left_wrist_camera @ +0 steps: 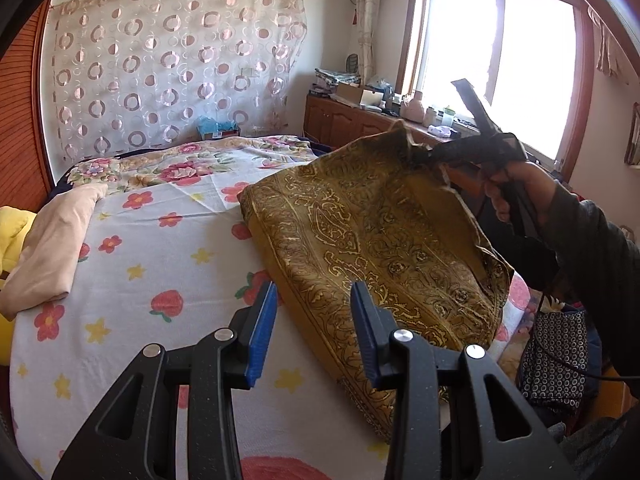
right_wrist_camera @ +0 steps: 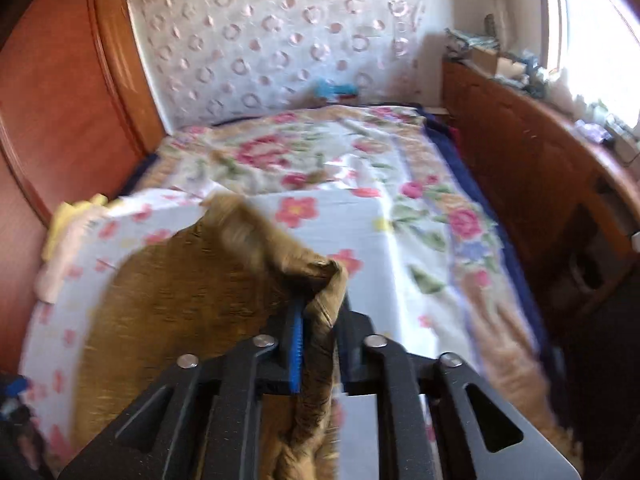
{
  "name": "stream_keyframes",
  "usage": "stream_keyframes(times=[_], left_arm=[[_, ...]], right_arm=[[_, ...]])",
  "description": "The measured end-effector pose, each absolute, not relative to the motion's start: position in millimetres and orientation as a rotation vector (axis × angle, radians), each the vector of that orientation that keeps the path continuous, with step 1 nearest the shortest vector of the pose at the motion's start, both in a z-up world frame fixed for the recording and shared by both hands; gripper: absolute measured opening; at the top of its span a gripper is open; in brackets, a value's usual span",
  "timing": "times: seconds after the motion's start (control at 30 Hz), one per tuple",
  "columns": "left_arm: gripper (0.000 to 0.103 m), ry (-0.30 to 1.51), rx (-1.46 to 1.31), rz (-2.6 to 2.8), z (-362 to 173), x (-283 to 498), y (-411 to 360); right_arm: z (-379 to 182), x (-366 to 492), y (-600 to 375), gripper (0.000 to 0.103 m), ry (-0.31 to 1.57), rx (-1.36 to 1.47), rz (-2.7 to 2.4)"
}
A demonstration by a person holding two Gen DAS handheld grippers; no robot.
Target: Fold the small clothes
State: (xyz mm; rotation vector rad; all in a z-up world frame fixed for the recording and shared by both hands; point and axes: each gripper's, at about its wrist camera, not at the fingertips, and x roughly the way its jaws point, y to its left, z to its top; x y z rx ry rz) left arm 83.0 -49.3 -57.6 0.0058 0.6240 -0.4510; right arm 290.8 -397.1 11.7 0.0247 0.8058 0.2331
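A corner of the mustard patterned cloth (left_wrist_camera: 372, 240) is being pinched between the closed fingers of the right gripper (right_wrist_camera: 316, 320) and lifted above the flowered bedsheet (left_wrist_camera: 160, 264). The rest is being left lying on that bedsheet. The left gripper (left_wrist_camera: 314, 336) is being held wide apart, gripping nothing, at the cloth's near edge.

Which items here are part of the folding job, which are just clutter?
In the job:
- mustard patterned cloth, one corner lifted
- right gripper, shut on that corner
- left gripper, open, holding nothing
- floral bedsheet, the work surface

Lying about:
- beige folded garment
- yellow item at bed edge
- dotted bag
- cluttered wooden cabinet
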Motion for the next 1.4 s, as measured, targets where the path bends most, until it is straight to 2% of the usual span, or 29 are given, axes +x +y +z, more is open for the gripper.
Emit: stream_keyframes(times=[0.13,0.27,0.37,0.47,0.77,1.4], left_arm=[[0.039,0.634,0.005,-0.451,-59.8,84.0,-51.3],[0.039,0.652,0.005,-0.463,-62.8,86.5,-54.8],[0.039,0.680,0.014,-0.475,-70.8,85.4,-58.6],[0.039,0.717,0.035,-0.477,-81.4,84.8,-64.8],[0.039,0.772,0.072,-0.476,-95.2,84.1,-79.2],[0.039,0.857,0.017,-0.529,-115.8,74.9,-79.4]], right_arm=[[12.6,285.6,-384.7,0.035,0.775,-0.033,0.197],[16.0,269.5,-379.9,0.036,0.757,-0.005,0.255],[6.5,245.4,-390.4,0.047,0.748,-0.035,0.283],[-2.8,211.7,-405.1,0.051,0.771,-0.071,0.316],[-32.9,144.7,-437.5,0.053,0.845,-0.084,0.290],[-38.7,120.0,-436.3,0.053,0.910,-0.049,0.388]])
